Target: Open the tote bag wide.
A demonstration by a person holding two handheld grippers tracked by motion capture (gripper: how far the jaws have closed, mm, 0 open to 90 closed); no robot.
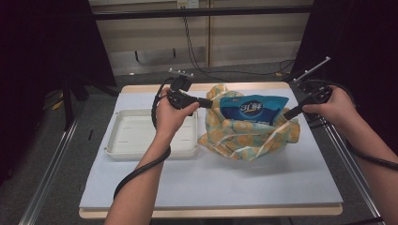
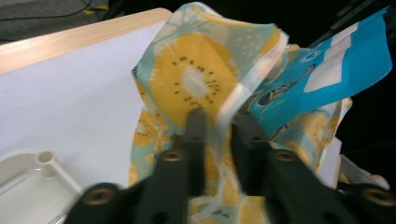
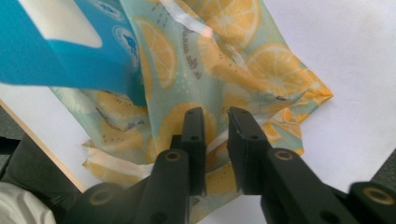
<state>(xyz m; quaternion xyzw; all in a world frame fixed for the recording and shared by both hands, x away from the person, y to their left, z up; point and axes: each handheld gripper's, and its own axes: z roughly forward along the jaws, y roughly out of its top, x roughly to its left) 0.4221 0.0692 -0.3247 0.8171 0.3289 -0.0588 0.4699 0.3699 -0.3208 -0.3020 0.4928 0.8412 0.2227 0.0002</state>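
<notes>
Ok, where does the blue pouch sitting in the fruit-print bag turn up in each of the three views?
High view: blue pouch right of centre, sticking out of the fruit-print bag.
Left gripper view: upper right, behind the bag's rim.
Right gripper view: upper left, above the bag's cloth.
Shared landmark: the bag's orange-slice print, next to the pouch in all three.

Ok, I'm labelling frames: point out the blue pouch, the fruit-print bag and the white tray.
blue pouch (image 1: 253,109), high view, printed front.
fruit-print bag (image 1: 234,140), high view, lower front cloth.
white tray (image 1: 141,152), high view, near rim.
</notes>
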